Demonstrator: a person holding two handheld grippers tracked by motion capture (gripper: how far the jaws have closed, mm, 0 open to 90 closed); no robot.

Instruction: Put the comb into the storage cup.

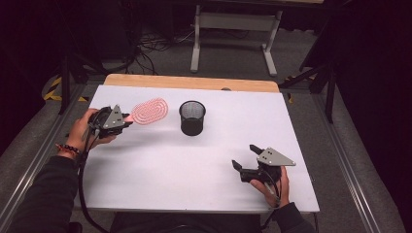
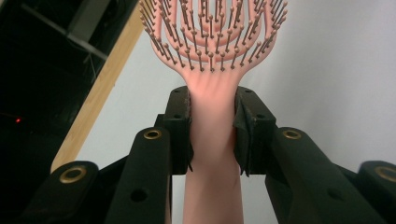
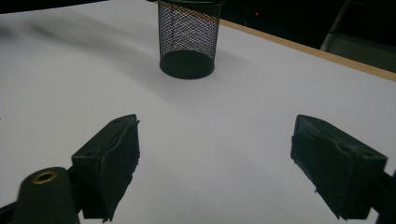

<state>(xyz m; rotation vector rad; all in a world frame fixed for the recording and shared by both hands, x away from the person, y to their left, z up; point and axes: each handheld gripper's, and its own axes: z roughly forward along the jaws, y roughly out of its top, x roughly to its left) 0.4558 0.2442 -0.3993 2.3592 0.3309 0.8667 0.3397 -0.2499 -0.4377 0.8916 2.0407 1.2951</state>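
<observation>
A pink hairbrush (image 1: 150,111) with an oval bristled head is held off the white table at the left, its head pointing toward the black mesh cup (image 1: 192,117). My left gripper (image 1: 127,120) is shut on its handle; in the left gripper view both pads clamp the pink handle (image 2: 212,123) and the bristled head (image 2: 212,35) rises beyond them. The mesh cup stands upright near the table's middle, a short way right of the brush head. My right gripper (image 1: 245,158) rests low at the front right, open, with nothing between its fingers (image 3: 114,161), facing the cup (image 3: 188,37).
A white sheet (image 1: 160,165) covers the table, with a wooden edge (image 1: 192,82) along the far side. Beyond it stand a white table frame (image 1: 233,29) and cables on the floor. Metal rails run along both sides of the table.
</observation>
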